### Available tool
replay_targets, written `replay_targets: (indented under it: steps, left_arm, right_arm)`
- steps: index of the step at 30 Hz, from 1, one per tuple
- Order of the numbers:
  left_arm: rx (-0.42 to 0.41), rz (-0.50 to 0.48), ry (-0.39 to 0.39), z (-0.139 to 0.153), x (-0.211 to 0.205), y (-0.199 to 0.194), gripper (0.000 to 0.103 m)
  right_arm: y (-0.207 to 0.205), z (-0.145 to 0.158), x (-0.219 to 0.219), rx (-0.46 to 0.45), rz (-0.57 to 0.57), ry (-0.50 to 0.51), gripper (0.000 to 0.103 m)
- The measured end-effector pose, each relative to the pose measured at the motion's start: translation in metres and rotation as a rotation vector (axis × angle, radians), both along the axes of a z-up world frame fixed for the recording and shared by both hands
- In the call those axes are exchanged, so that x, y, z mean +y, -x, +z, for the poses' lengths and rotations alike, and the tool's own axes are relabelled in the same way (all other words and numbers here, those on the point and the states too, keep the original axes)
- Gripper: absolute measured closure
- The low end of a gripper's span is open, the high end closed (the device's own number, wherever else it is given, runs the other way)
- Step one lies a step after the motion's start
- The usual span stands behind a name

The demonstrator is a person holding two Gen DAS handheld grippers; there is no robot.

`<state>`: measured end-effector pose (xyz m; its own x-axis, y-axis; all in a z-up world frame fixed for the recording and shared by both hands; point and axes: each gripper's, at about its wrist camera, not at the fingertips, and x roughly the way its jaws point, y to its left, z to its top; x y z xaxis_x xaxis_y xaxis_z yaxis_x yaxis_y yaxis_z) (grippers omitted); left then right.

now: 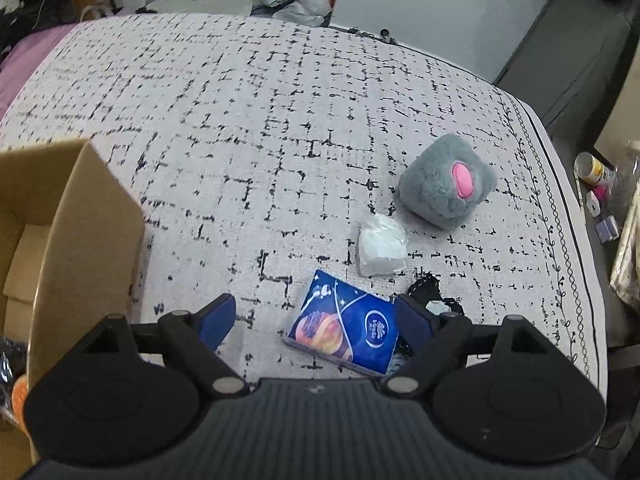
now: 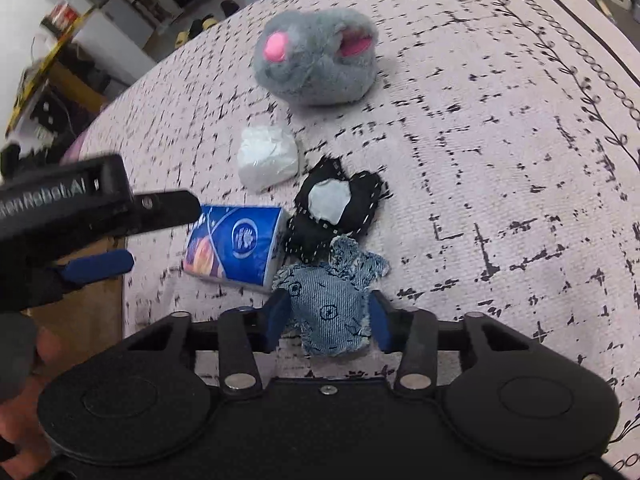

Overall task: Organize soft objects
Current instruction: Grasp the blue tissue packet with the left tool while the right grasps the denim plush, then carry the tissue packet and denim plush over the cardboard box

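Right gripper (image 2: 327,314): blue pads clamped on both sides of a frayed denim plush (image 2: 336,304), flat and stitched, lying on the woven black-flecked bedcover (image 2: 500,152). Left gripper (image 1: 316,318): fingers spread wide, empty, above a glossy blue tissue pack (image 1: 345,326). Beyond: black stitched fabric toy (image 2: 336,208), crinkled white plastic bundle (image 1: 381,245), fluffy grey plush (image 1: 447,178), and at far left an open cardboard box (image 1: 76,240).

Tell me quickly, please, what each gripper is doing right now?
Left gripper: jaws open, holding nothing, above the blue tissue pack.
Right gripper: jaws on either side of the denim toy; a firm hold cannot be told.
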<state>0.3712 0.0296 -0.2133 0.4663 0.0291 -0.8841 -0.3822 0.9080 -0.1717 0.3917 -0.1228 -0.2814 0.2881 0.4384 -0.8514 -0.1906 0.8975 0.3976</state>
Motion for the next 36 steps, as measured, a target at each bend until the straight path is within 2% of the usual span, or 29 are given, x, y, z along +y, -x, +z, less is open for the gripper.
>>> replay_targets:
  steps: [5,11,18,24,25,26,31,36]
  left_arm:
    - [0.001,-0.074,-0.027,-0.004,-0.010,-0.007,0.018]
    - [0.032,-0.142,-0.040,-0.015,-0.025,-0.013,0.017]
    - [0.072,-0.149,-0.097,-0.034,-0.036,-0.018,0.017]
    - [0.086,-0.150,-0.113,-0.043,-0.039,-0.018,0.019]
    - [0.084,-0.144,-0.108,-0.043,-0.039,-0.017,0.020]
    - [0.078,-0.139,-0.100,-0.042,-0.038,-0.015,0.026]
    - [0.079,-0.112,-0.086,-0.030,-0.033,-0.003,0.029]
    - [0.041,-0.095,-0.060,-0.005,-0.027,0.013,0.029]
  right_arm:
    - [-0.002,0.004,-0.011,-0.001,-0.056,-0.020,0.065]
    - [-0.003,0.006,-0.013,-0.001,-0.066,-0.014,0.065]
    - [0.001,0.007,-0.022,-0.006,-0.084,0.010,0.065]
    - [0.005,0.010,-0.033,-0.009,-0.109,0.014,0.065]
    - [0.005,0.010,-0.034,-0.009,-0.111,0.014,0.065]
    - [0.006,0.010,-0.034,-0.010,-0.112,0.014,0.065]
    - [0.012,0.014,-0.035,-0.010,-0.106,0.005,0.065]
    - [0.022,0.016,-0.037,0.009,-0.100,-0.031,0.065]
